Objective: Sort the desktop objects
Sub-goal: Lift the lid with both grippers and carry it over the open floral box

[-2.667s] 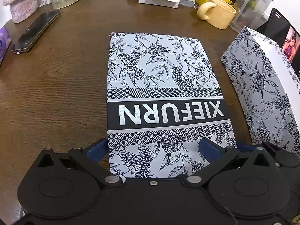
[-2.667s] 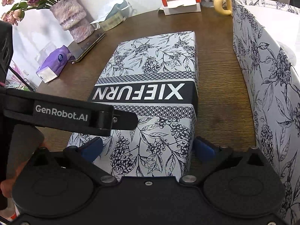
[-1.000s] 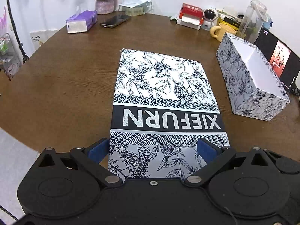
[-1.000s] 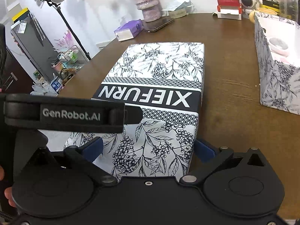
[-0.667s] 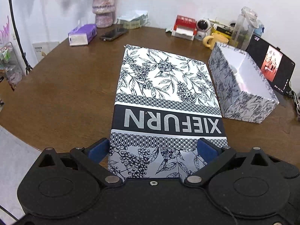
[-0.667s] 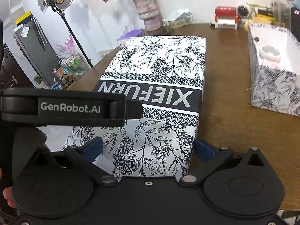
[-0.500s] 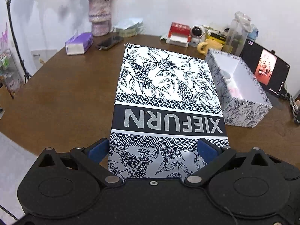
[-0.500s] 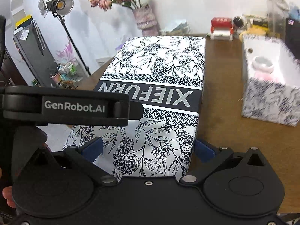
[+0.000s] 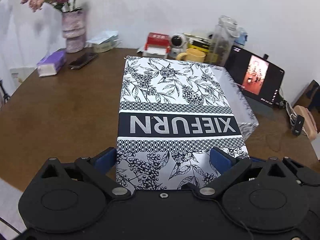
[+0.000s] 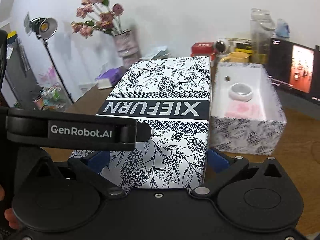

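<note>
A black-and-white floral lid marked XIEFURN [image 9: 176,100] [image 10: 166,92] hangs above the brown table. My left gripper [image 9: 162,160] is shut on its near end, a blue pad on each side. My right gripper [image 10: 158,160] is shut on the same end from beside it. The left gripper's black body [image 10: 80,132] crosses the right wrist view. The matching open box [image 10: 248,134] stands on the table just right of the lid. Inside lie a white round item [image 10: 241,92] and something pink [image 10: 244,108]. In the left wrist view the lid hides most of the box [image 9: 246,116].
A lit tablet [image 9: 256,78] leans behind the box. Along the back stand a yellow mug [image 9: 192,55], a clear jug [image 9: 224,40], a red box [image 9: 158,42], a flower vase [image 9: 73,32], a phone [image 9: 83,60] and a purple tissue pack [image 9: 52,63]. A cable and plug [image 9: 298,124] lie far right.
The lid has come up off the table, held by both grippers, and moved right, so it now overlaps the open box's left side. Both views look from higher up.
</note>
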Motion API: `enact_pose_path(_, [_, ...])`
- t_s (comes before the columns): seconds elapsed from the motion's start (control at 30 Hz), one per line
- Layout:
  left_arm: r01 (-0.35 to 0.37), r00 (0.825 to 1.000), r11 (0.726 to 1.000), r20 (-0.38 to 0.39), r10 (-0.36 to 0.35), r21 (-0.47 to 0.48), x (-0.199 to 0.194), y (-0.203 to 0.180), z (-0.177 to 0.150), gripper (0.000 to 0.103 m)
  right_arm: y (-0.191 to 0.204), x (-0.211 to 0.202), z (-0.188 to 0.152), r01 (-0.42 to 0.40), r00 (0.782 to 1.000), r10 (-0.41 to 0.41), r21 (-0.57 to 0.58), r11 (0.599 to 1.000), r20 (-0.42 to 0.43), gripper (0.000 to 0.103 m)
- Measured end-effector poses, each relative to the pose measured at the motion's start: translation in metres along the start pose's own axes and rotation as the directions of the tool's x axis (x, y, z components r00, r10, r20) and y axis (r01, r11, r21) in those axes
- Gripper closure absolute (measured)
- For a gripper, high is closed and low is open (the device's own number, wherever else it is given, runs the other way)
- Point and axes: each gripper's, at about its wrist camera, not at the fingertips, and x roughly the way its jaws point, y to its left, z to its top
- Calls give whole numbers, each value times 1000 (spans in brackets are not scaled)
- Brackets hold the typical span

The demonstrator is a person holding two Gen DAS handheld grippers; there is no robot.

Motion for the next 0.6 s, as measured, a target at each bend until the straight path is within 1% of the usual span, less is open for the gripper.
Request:
enact_pose_path(0.17, [38, 999, 999, 12, -39, 25, 20, -14, 14, 4, -26, 1, 13, 39, 999, -39, 16, 999, 19, 0])
enact_pose_path(0.3, [65, 998, 997, 13, -65, 43, 46, -19, 28, 4, -51, 6, 28, 70, 997, -71, 25, 997, 29, 0])
enact_pose_path(0.4, [77, 997, 995, 10, -78, 56, 65, -23, 40, 4, -71, 12, 42, 83, 996, -84, 31, 996, 34, 0])
enact_pose_path(0.47, [84, 996, 995, 7, -85, 59, 79, -19, 47, 4, -82, 18, 50, 91, 995, -92, 31, 995, 33, 0])
enact_pose_path(0.6, [81, 997, 995, -4, -81, 58, 104, -18, 62, 4, -105, 33, 66, 90, 996, -91, 33, 995, 22, 0])
